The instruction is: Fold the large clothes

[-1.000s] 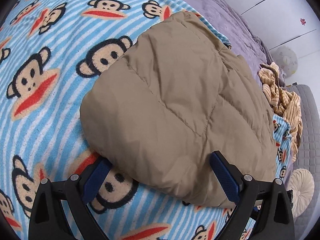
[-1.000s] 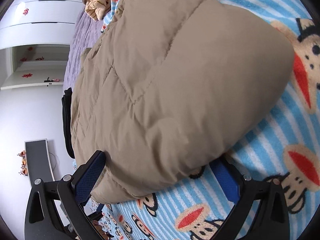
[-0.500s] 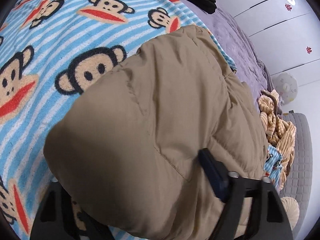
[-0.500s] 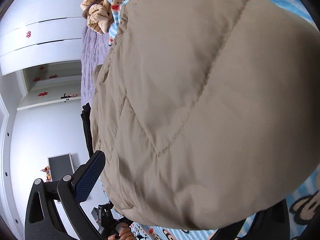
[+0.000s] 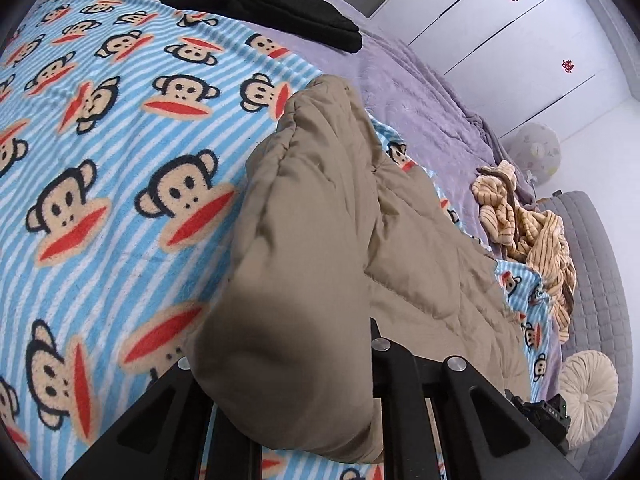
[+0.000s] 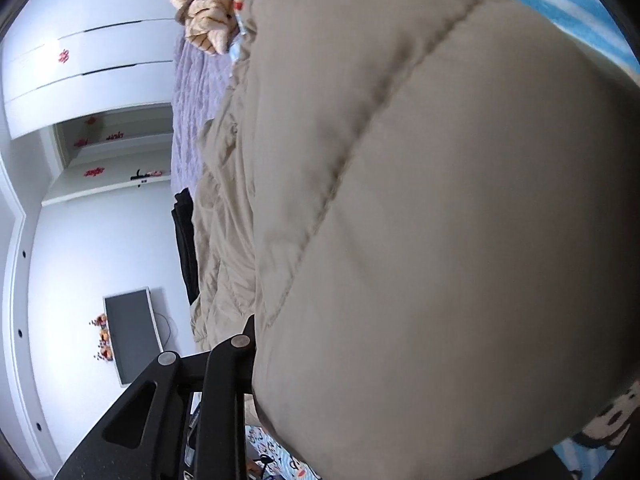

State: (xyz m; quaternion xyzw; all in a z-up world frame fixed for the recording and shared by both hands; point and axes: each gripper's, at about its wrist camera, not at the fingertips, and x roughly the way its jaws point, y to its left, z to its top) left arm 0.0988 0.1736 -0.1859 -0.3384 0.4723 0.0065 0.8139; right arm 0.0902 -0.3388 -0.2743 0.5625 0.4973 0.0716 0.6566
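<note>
A tan padded jacket (image 5: 320, 220) lies across a blue striped monkey-print blanket (image 5: 120, 160) on a bed. In the left wrist view my left gripper (image 5: 280, 350) is closing on the jacket's near edge. The fabric bulges up between its black fingers (image 5: 378, 346) and hangs lifted off the blanket; the pads are hidden. In the right wrist view the jacket (image 6: 440, 200) fills most of the picture. My right gripper (image 6: 320, 344) is closing on another bunch of it; only its left finger (image 6: 240, 340) shows, pressed against the fabric.
A folded black garment (image 5: 260, 4) lies at the blanket's far end. A crumpled yellow striped garment (image 5: 528, 232) sits on the purple bedspread (image 5: 420, 92). A round cream cushion (image 5: 588, 392) lies near the grey bed edge. White wardrobe doors (image 5: 500, 28) stand behind; a monitor (image 6: 132, 332) hangs on the wall.
Both grippers went from wide open around the jacket's edge to closed on it. The left one has risen, lifting the fabric off the blanket. The jacket now bulges close to both cameras.
</note>
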